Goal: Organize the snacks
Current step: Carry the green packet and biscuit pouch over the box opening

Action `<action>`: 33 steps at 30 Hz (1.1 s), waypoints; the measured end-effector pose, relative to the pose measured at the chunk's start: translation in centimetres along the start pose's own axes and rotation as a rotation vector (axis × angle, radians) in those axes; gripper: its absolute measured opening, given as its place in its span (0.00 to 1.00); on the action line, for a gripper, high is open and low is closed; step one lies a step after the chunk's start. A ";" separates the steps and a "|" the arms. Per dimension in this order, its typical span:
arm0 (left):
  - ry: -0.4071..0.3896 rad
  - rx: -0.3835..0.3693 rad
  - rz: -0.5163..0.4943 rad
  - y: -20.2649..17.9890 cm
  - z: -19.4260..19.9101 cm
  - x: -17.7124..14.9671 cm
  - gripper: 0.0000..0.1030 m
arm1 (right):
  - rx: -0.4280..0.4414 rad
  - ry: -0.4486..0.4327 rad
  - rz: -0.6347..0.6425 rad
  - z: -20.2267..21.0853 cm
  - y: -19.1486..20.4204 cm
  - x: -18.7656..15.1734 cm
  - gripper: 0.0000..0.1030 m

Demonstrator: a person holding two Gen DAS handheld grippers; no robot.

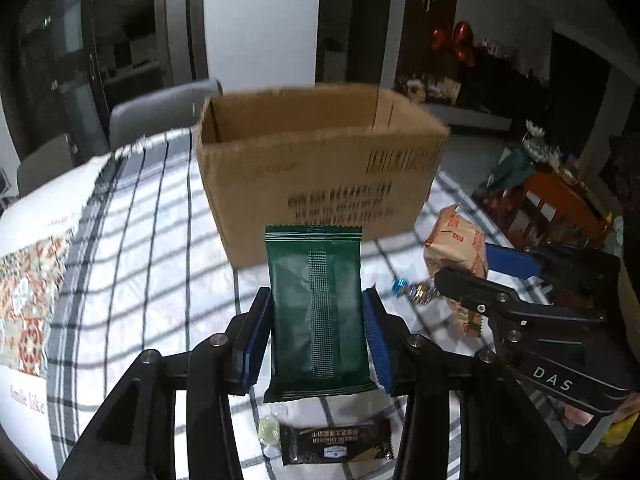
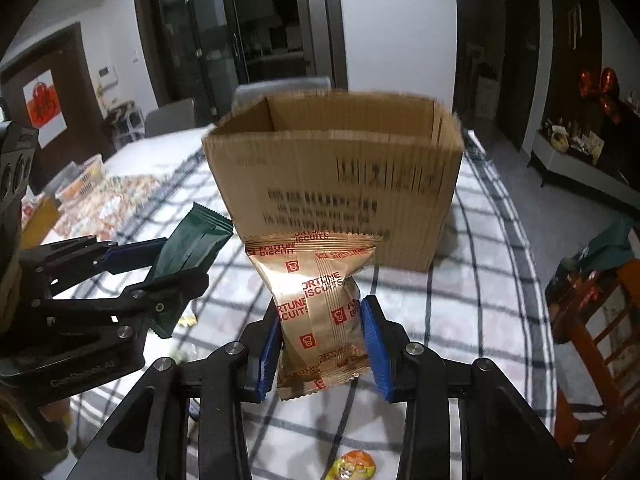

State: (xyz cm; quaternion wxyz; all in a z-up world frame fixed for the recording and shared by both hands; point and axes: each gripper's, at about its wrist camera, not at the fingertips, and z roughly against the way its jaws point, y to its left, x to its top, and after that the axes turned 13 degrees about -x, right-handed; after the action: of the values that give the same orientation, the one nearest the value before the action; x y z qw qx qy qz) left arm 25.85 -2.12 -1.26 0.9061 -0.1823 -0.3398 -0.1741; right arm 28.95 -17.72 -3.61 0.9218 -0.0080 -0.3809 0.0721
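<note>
The left gripper [image 1: 318, 320] is clamped on a dark green foil snack packet [image 1: 318, 316], held upright w/ its blue pads [image 1: 374, 336] pressing both long edges. The right gripper [image 2: 322, 338] is closed on a gold foil packet printed "Fortune Biscuits" in red [image 2: 320, 308], squeezed at the waist between its blue pads [image 2: 372, 340]. Both packets are lifted above the table, in front of an open brown cardboard box [image 1: 320, 160] that stands on a white tablecloth w/ dark check lines [image 1: 140, 240].

Left wrist view: the right gripper [image 1: 472, 280] w/ the gold packet [image 1: 456, 248] sits to the right, a small blue-wrapped candy [image 1: 412, 289] near it. Below the green packet, on the cloth, lie a black cracker packet w/ gold print [image 1: 336, 442] and a small pale clear-wrapped sweet [image 1: 269, 428].

Right wrist view: the left gripper [image 2: 160, 268] w/ the green packet [image 2: 188, 264] is at left. A small yellow-orange wrapped sweet [image 2: 352, 466] lies on the cloth [image 2: 460, 300] at the bottom edge.
</note>
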 end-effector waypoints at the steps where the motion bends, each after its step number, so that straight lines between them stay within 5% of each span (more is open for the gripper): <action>1: -0.009 0.000 -0.004 -0.1 0.3 0.3 0.43 | 0.003 -0.012 -0.001 0.5 -0.1 0.4 0.38; 19: -0.126 0.014 -0.074 -1.6 3.6 6.9 0.43 | 0.029 -0.150 0.008 3.9 -1.3 6.9 0.38; 33: -0.157 0.023 -0.106 0.0 1.8 12.1 0.43 | 0.034 -0.208 0.023 1.4 -2.3 11.9 0.38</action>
State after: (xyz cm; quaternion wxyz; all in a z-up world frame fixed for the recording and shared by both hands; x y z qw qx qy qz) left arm 33.40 -3.65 8.19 0.8680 -0.1669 -0.4211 -0.2033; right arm 36.56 -18.45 5.86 0.8764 0.0107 -0.4731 0.0896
